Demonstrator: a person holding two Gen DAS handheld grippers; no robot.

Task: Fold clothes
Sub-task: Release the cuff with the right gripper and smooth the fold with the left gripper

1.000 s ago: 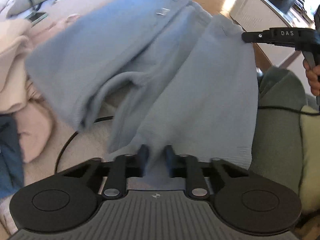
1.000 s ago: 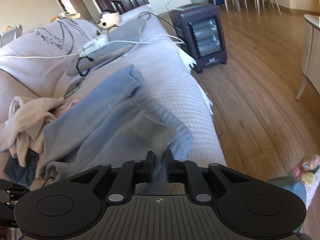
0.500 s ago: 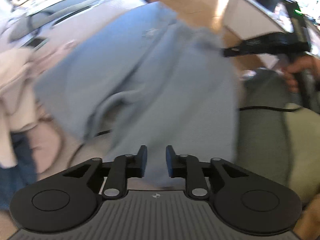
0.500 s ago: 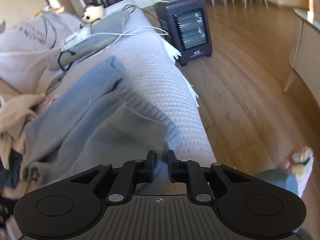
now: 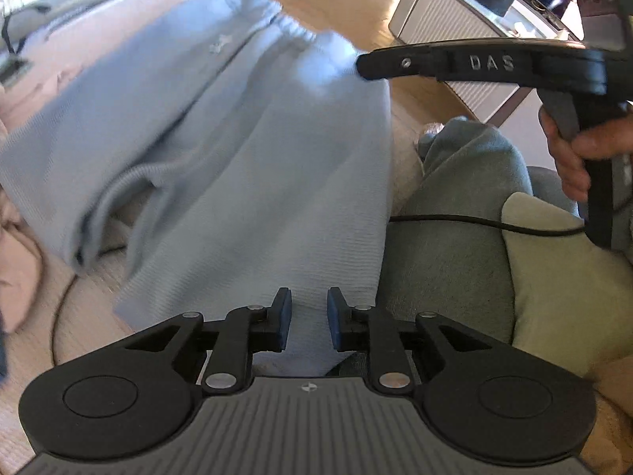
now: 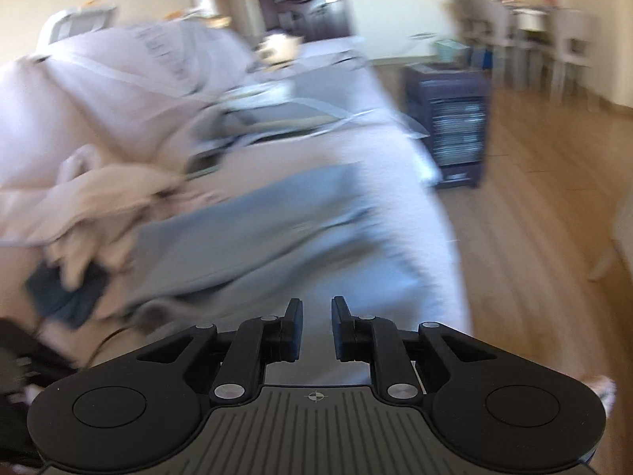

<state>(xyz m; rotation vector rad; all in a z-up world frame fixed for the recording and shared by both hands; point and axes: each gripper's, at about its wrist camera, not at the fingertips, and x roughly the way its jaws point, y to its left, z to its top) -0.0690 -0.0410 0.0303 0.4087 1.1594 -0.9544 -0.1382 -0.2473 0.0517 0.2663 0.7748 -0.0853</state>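
Observation:
A light blue knit garment (image 5: 237, 158) lies spread over the sofa, with one edge running toward my left gripper (image 5: 309, 316). That gripper is open, and the hem lies flat in the gap between its blue pads. In the left wrist view my right gripper (image 5: 362, 65) comes in from the right, held by a hand (image 5: 581, 150), its tip at the garment's sunlit far corner. The right wrist view is blurred. There the garment (image 6: 245, 237) stretches left, and pale cloth sits between the narrowly spaced fingers of the right gripper (image 6: 317, 328).
Pink and cream clothes (image 6: 107, 190) and a dark blue piece (image 6: 63, 289) are piled at the left. A green cushion (image 5: 455, 237) and a pale one (image 5: 561, 277) sit on the right, crossed by a black cable (image 5: 474, 221). A heater (image 6: 459, 130) stands on the wooden floor.
My left gripper's fingers have parted slightly and the cloth pinched there now lies flat. The right gripper has come closer to the left one, and its view has swung upward.

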